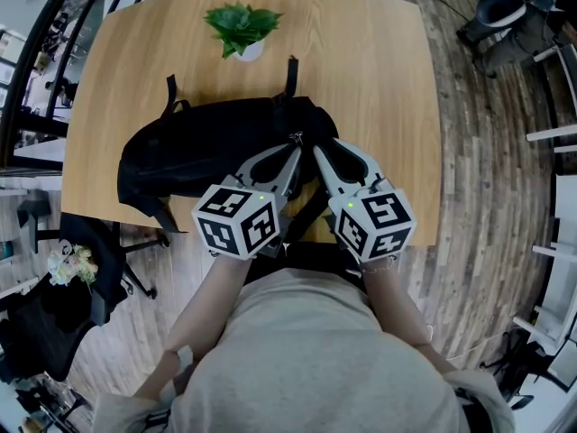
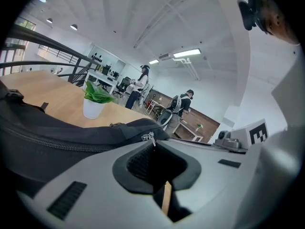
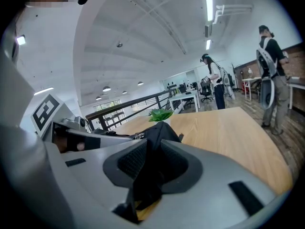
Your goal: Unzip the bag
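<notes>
Tabletop and room. A pale wooden table point(image 1: 379, 79) with rounded corners stands on a plank floor point(image 1: 487, 206) in an open-plan office. The ceiling is white with strip lights point(image 2: 187, 53), and a dark railing point(image 3: 128, 106) and rows of desks lie behind. Two people point(image 2: 183, 104) stand in the background. A black office chair point(image 1: 54, 305) sits at the table's left edge, and a potted plant point(image 1: 242, 30) in a white pot stands near the far edge.

Markings. Each gripper carries a marker cube point(image 1: 236, 219) printed with black-and-white squares.

Task object. A black backpack point(image 1: 207, 152) lies flat across the near half of the table, with two straps point(image 1: 170, 93) stretched toward the plant. Its zip teeth point(image 2: 71, 146) are meshed along the visible run. The metal zip pull point(image 2: 150, 138) sits at the end nearest the person.

Grippers. The left gripper point(image 2: 153, 144) has its jaw tips closed together on the zip pull. The right gripper point(image 3: 151, 142), just beside it, pinches a fold of the backpack's black fabric between its partly closed jaws.
</notes>
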